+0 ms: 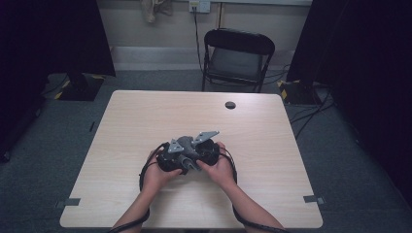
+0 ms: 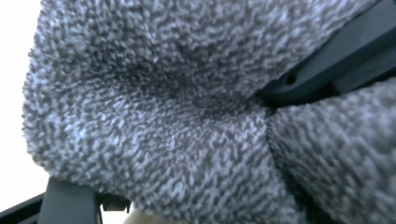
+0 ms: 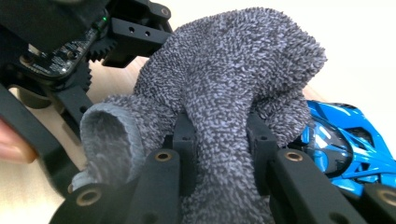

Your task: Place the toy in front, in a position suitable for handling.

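Both tongs meet in the middle of the near half of the table [image 1: 145,116], held close together by two hands. Right tongs [image 3: 218,154] are squeezing a fold of a fuzzy grey cloth [image 3: 224,74] between their two black jaws. Left tongs [image 1: 170,158] are pushed right up against the same cloth [image 2: 154,116]; I cannot tell if they are open or closed, because fuzz hides their tips.

So the cloth hangs bunched up between the two tongs, just above the table top. A shiny blue toy car [image 3: 343,144] lies just beside it, on the right in the right gripper view (it looks like the cloth is meant to rub or wrap it).

To do this step well, I think the left tongs should grab a loose edge, not the thick lump. Then both hands can pull gently apart so the cloth goes flat. Pull slowly, or the fold may slip out of the right tongs.

Far behind the table stands a black chair [image 1: 237,58].
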`<state>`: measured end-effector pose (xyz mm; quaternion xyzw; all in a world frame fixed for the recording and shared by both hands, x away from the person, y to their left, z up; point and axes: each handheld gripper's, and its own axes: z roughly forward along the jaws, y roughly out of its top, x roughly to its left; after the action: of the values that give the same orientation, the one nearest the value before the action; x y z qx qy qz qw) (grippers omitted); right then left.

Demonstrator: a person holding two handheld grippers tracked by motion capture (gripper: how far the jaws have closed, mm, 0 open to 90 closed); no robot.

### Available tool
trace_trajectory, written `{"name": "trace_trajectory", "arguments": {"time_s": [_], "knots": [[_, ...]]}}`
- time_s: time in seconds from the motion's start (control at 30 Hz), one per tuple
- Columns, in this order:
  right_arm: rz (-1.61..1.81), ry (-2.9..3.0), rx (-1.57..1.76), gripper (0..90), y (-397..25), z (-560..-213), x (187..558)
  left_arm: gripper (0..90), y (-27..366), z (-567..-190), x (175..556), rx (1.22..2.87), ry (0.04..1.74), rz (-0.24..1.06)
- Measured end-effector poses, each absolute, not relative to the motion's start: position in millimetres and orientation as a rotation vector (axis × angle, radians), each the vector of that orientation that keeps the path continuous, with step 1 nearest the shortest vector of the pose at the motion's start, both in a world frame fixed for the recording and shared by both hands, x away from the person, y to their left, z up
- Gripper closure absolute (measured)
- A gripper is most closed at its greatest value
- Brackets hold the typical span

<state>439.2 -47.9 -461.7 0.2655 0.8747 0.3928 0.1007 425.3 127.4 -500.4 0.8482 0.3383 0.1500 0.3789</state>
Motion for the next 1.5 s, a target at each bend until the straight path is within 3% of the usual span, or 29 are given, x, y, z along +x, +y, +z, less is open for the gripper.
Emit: {"name": "trace_trajectory", "arguments": {"time_s": [0.77,1.23,1.5], "knots": [[1.131,2.456,1.103,71.5,-101.0,-467.7,485.4,24.4,127.3,-500.6,424.9,2.164,0.867,0.378],[0.994,2.397,1.170,71.5,-110.2,-470.7,498.2,24.4,127.5,-500.7,424.5,2.162,0.872,0.374],[1.119,2.390,1.139,71.5,-111.1,-453.2,487.0,24.3,127.5,-500.7,424.5,2.160,0.873,0.373]]}}
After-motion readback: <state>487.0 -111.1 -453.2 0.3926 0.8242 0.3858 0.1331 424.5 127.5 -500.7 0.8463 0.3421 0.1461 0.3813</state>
